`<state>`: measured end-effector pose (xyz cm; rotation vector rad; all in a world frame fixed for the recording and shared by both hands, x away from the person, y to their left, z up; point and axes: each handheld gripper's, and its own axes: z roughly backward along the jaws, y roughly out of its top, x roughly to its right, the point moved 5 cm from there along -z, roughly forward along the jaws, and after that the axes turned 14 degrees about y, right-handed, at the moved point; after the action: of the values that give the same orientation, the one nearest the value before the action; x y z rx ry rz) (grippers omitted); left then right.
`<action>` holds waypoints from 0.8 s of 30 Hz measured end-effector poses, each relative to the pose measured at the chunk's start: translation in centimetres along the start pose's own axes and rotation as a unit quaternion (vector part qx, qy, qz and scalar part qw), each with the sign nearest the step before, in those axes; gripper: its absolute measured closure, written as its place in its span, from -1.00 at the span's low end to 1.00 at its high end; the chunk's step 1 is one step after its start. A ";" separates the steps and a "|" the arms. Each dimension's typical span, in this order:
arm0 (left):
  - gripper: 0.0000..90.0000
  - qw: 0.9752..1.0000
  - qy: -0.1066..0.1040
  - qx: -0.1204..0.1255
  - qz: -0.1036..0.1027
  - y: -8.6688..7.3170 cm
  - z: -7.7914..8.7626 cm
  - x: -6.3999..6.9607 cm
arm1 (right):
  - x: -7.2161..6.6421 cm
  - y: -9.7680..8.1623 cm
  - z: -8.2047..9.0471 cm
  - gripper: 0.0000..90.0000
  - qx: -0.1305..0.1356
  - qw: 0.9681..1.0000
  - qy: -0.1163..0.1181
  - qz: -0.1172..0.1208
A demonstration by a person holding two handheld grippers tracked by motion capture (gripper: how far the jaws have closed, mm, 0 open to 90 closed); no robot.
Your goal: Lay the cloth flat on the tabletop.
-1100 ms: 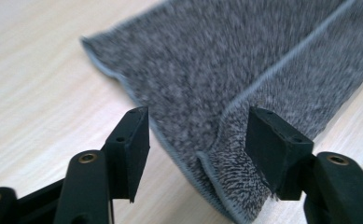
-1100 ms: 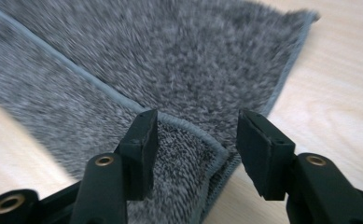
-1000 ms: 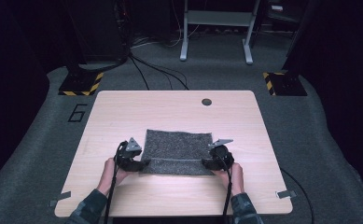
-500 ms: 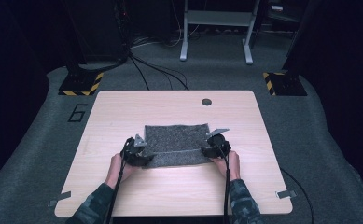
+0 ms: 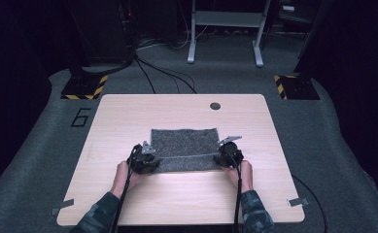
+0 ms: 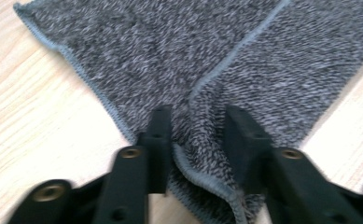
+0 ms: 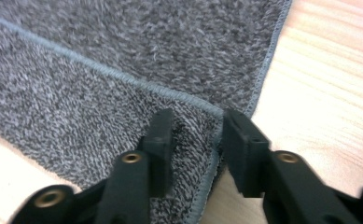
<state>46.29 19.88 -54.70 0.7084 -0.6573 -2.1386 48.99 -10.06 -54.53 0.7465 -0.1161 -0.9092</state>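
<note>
A grey knitted towel (image 5: pixel 184 141) lies flat in the middle of the wooden table (image 5: pixel 177 109). Its near strip is folded over onto itself, and the hem runs as a pale line across it. My left gripper (image 5: pixel 152 158) is at the flap's left corner and my right gripper (image 5: pixel 220 156) at its right corner. In the left gripper view, bunched towel (image 6: pixel 170 56) fills the gap at the left gripper (image 6: pixel 200 126). In the right gripper view, the flap's corner of the towel (image 7: pixel 123 46) sits in the right gripper (image 7: pixel 195 126). Both pairs of jaws have just been closing, and both press on the cloth.
A round dark cable hole (image 5: pixel 215 106) sits near the table's far edge. The person's hands and camouflage sleeves (image 5: pixel 254 213) come in over the near edge. Cables, a metal stand (image 5: pixel 225 29) and two hazard-striped bases are on the carpet beyond the table.
The towel's near strip has been turned over onto the cloth, so the towel looks shorter front to back. Both grippers have edged slightly away from the person along with it.
</note>
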 end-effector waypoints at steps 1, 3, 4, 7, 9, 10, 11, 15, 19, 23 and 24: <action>0.63 1.000 0.004 0.002 -0.004 0.1 -0.1 0.1 | 0.0 0.0 0.0 0.59 0.003 1.000 0.001 -0.004; 0.77 1.000 0.010 0.004 -0.014 0.3 -0.2 0.1 | -0.1 0.1 -0.2 0.73 0.009 1.000 0.005 -0.005; 0.82 1.000 0.012 0.008 -0.014 0.4 -0.4 0.1 | -0.1 0.2 -0.2 0.78 0.008 1.000 0.005 -0.003; 0.89 1.000 0.011 0.010 -0.009 0.6 -0.6 -0.3 | 0.0 0.4 -0.3 0.85 0.012 1.000 0.006 -0.003; 0.90 1.000 0.012 0.016 -0.001 0.8 -0.6 -0.6 | 0.2 0.5 -0.1 0.86 0.029 1.000 0.006 -0.001; 0.90 1.000 0.013 0.016 -0.002 0.8 -0.4 -0.7 | 0.1 0.6 0.0 0.85 0.033 0.999 0.010 -0.008; 0.90 1.000 0.014 0.023 0.002 0.9 -0.2 -0.8 | 0.0 0.6 0.2 0.85 0.039 0.999 0.010 -0.006; 0.90 0.999 0.012 0.043 0.012 1.0 0.9 -1.0 | -0.6 0.7 1.3 0.82 0.057 0.998 0.011 -0.003; 0.90 0.999 0.001 0.053 0.014 1.0 1.8 -1.1 | -1.2 0.7 2.2 0.81 0.058 0.998 0.005 0.024; 0.90 0.997 -0.006 0.072 0.019 0.8 2.7 -1.1 | -1.8 0.4 2.4 0.71 0.052 0.998 0.004 0.024; 0.90 0.997 -0.009 0.074 0.020 0.6 2.9 -1.0 | -1.9 0.3 2.4 0.70 0.051 0.998 0.006 0.028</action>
<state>45.25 20.98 -51.94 0.7495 -0.8386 -2.0765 47.05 -9.85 -52.17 0.8390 -0.1733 -0.8502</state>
